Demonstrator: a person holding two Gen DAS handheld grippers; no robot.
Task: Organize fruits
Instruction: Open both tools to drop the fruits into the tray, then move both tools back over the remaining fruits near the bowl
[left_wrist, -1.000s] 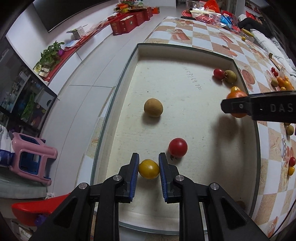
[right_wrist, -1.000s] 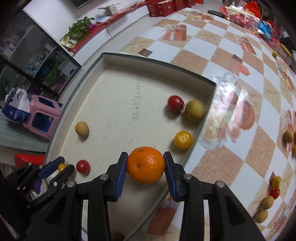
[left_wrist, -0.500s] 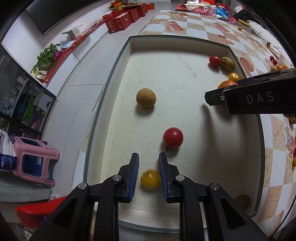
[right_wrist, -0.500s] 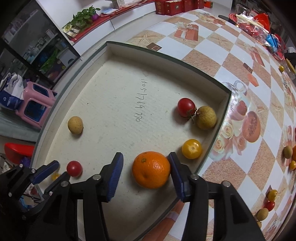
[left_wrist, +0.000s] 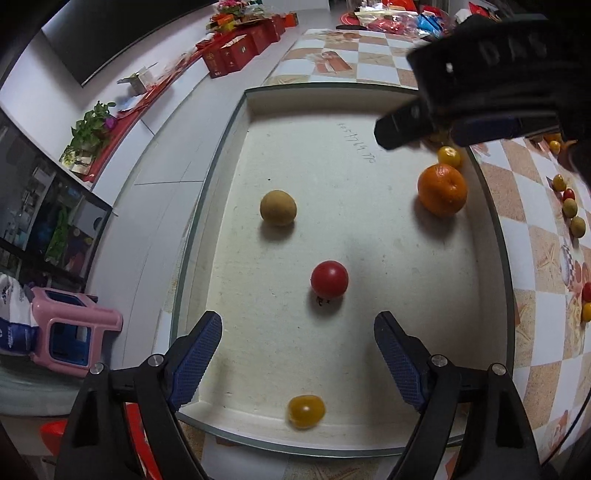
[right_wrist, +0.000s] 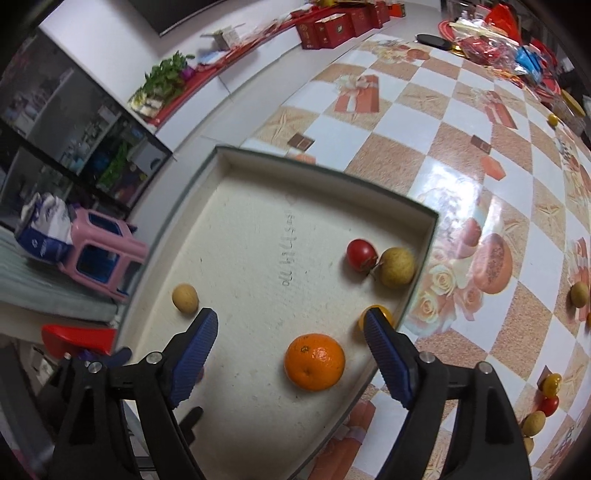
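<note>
Left tongs (left_wrist: 297, 325) gaped wide, empty; yellow tomato (left_wrist: 306, 411) lay just below them. Right tongs (right_wrist: 290, 320) also wide; orange (right_wrist: 314, 362) sat loose between them.

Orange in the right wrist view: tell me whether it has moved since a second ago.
Yes. The orange was clamped between the right tongs; now it lies free on the tray floor near the right wall, tongs open.

Orange (right_wrist: 314, 362) in tray (right_wrist: 325, 173) — by its right wall, tomato (left_wrist: 329, 279) mid-tray
</note>
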